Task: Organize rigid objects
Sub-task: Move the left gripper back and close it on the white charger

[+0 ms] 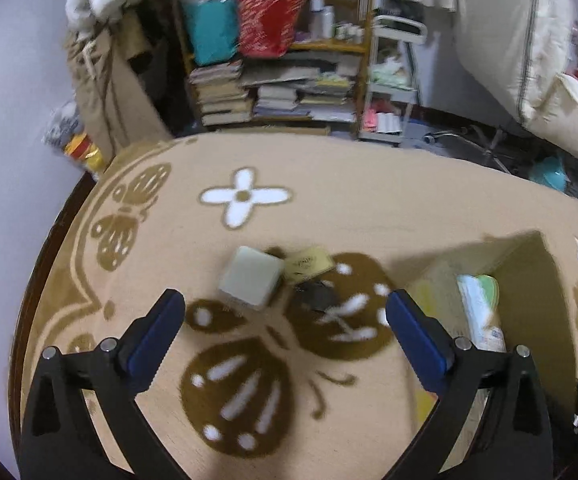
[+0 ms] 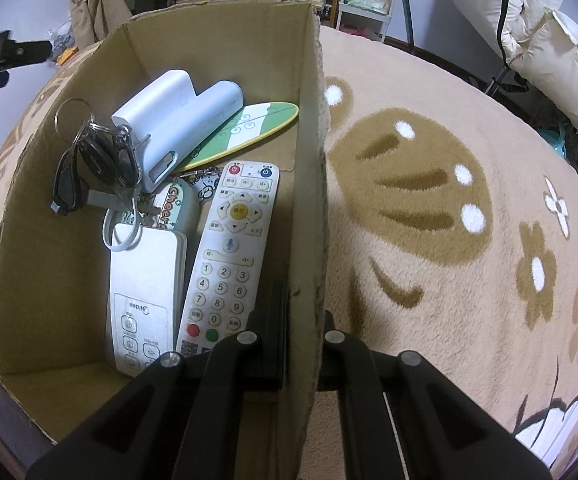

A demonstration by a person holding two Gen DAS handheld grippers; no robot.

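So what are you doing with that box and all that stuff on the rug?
Tidying up. The right gripper is clamped on a wall of the cardboard box, which already holds two remotes, keys and a power bank. The left gripper is open above the rug, facing a pale box, a yellow packet and something dark, not yet packed.

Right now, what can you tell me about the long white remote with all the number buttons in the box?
The white remote is long, slim plastic, lying face up on the cardboard box floor. It has red and blue top buttons, a yellow centre button, number keys, and red and green ones near the bottom. It lies beside the Midea remote.
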